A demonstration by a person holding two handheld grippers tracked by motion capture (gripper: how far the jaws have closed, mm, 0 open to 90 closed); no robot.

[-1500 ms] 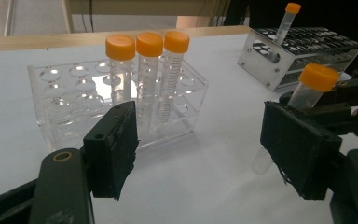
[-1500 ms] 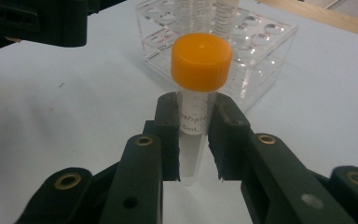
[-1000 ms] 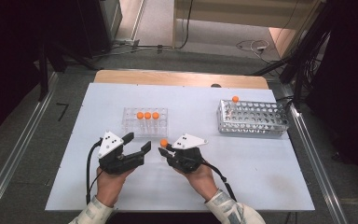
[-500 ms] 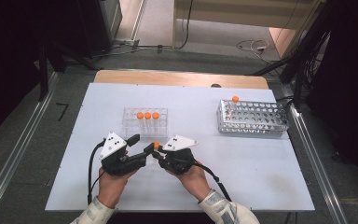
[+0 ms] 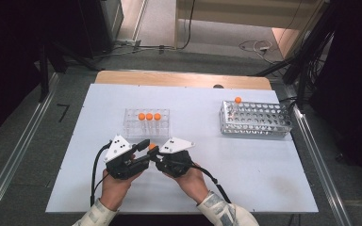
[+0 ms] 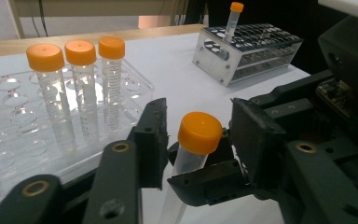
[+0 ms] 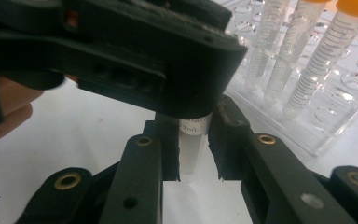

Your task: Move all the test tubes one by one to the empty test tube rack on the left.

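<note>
A clear tube with an orange cap stands upright between the two grippers at the table's front middle. My right gripper is shut on the tube's clear body, which sits between its two jaws. My left gripper faces it from the left and is open. Its jaws flank the orange cap with a small gap on each side. In the right gripper view the left gripper's black housing hides the top of the tube.
A clear plastic rack with three orange-capped tubes stands just beyond the grippers. A metal rack at the right rear holds one capped tube. A person's hands hold both grippers on the white tabletop.
The two grippers have come together. The right gripper carried the tube to the left, and the left gripper's open jaws now stand around its cap.
</note>
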